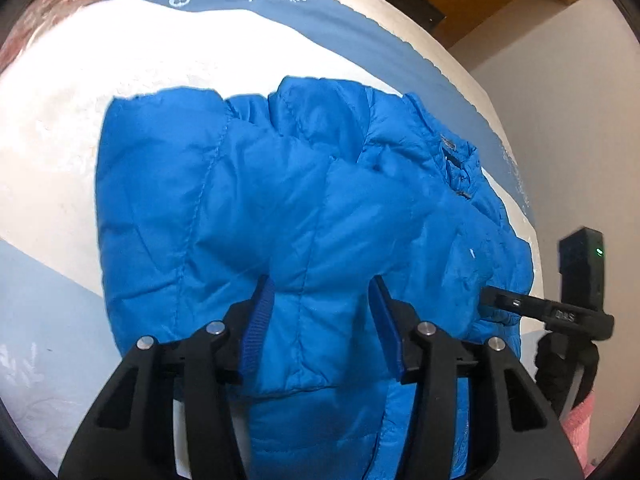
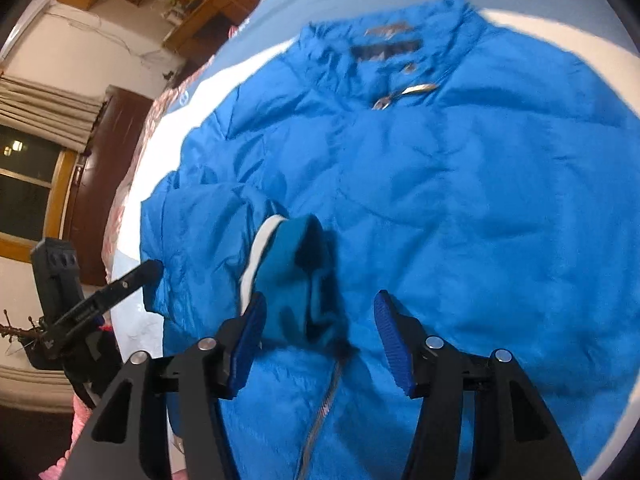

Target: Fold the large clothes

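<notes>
No text can be read with certainty. A dark label (image 2: pixel 386 49) is sewn inside the collar of the blue jacket (image 2: pixel 460 200), but its writing is blurred. White emblems (image 1: pixel 178 0) are printed on the bed sheet (image 1: pixel 360 28), without letters.

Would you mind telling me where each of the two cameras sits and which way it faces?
Left wrist: on the left gripper, looking along its open fingers over the blue jacket on the bed; the right gripper shows at the right edge.
Right wrist: on the right gripper, facing the jacket's collar; the left gripper shows at left.
Shared: jacket, bed, each other's gripper.
</notes>
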